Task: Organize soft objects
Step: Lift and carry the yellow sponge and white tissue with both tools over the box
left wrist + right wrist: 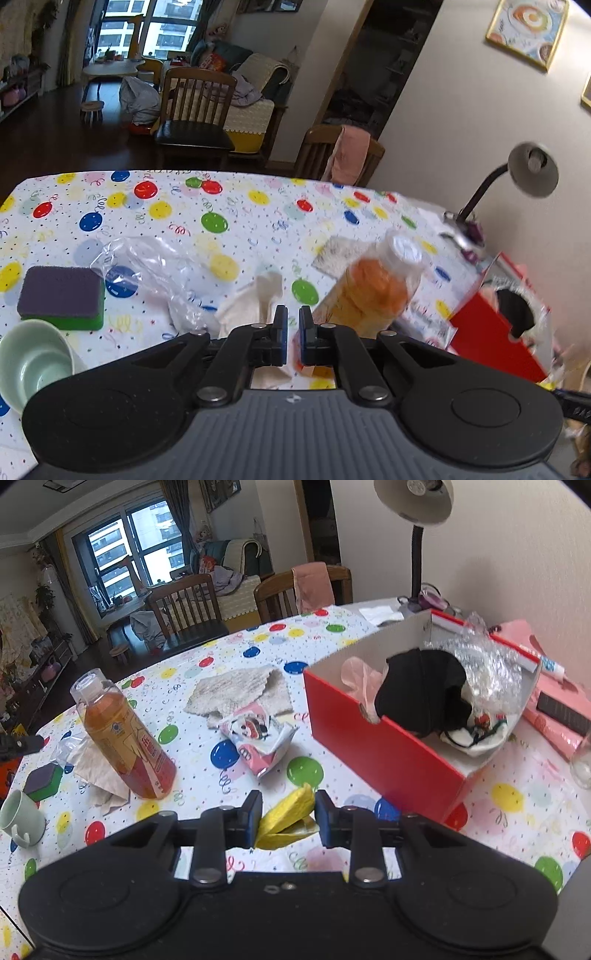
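Note:
My right gripper (pixel 287 814) is open, with a yellow cloth (pixel 286 818) lying on the table between its fingers. The red box (pixel 384 753) stands to the right and holds a black fabric (pixel 424 690), a pink cloth (pixel 360 677), a printed cloth (pixel 480 727) and crinkled plastic (pixel 487 664). A grey rag (pixel 240 694) and a cartoon packet (pixel 258 738) lie mid-table. My left gripper (pixel 291 325) is nearly shut with nothing seen between its pads, above a white tissue (pixel 255 302). A purple-green sponge (pixel 62 295) and a clear plastic bag (pixel 155 273) lie to the left.
An orange drink bottle (pixel 125 738) stands on a tissue; it is also in the left wrist view (pixel 373 288). A green mug (pixel 20 818) sits at the left edge. A desk lamp (pixel 417 524) rises behind the box. A pink pouch (pixel 561 705) lies right of the box.

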`<state>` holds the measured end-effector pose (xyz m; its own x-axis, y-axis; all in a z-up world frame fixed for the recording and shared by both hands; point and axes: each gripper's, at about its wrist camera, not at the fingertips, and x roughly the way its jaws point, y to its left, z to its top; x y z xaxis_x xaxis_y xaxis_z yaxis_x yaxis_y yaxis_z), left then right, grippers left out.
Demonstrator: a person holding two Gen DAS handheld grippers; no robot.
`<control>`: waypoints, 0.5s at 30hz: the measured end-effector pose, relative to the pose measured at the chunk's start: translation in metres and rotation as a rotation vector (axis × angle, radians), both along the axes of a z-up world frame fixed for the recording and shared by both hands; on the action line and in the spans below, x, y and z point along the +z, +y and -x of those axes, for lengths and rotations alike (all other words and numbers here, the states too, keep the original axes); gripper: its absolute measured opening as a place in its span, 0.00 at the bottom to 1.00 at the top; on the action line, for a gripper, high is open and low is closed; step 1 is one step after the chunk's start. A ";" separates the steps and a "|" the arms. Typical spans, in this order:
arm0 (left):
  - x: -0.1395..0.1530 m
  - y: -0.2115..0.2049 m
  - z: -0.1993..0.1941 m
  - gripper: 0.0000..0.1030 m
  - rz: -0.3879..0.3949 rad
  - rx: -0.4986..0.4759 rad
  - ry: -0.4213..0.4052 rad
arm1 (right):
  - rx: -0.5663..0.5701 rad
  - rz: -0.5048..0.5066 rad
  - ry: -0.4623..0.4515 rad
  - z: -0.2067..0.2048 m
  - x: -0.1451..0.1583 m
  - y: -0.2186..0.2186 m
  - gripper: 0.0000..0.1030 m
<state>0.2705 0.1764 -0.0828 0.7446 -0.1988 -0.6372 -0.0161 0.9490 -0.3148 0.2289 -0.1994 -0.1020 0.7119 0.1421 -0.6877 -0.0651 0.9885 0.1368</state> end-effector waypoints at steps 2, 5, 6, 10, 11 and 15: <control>-0.008 -0.006 0.001 0.12 -0.008 0.002 0.015 | -0.003 -0.013 0.011 0.003 -0.003 -0.002 0.28; -0.024 -0.016 0.001 0.59 -0.008 0.011 0.048 | -0.004 -0.020 0.020 0.009 -0.006 -0.004 0.28; -0.029 -0.019 0.001 0.74 -0.018 0.021 0.057 | -0.004 -0.024 0.024 0.010 -0.007 -0.005 0.28; -0.047 -0.027 0.001 0.83 -0.075 0.054 0.048 | -0.007 -0.025 0.038 0.017 -0.010 -0.008 0.28; -0.053 -0.028 -0.001 0.83 -0.104 0.075 0.065 | -0.009 -0.025 0.041 0.019 -0.010 -0.010 0.28; -0.074 -0.031 -0.010 0.83 -0.146 0.104 0.085 | -0.023 -0.019 0.048 0.023 -0.012 -0.017 0.28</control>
<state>0.2803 0.1449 -0.1563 0.6987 -0.0249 -0.7150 -0.1366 0.9763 -0.1676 0.2056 -0.2160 -0.1136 0.6811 0.1398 -0.7187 -0.0357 0.9868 0.1581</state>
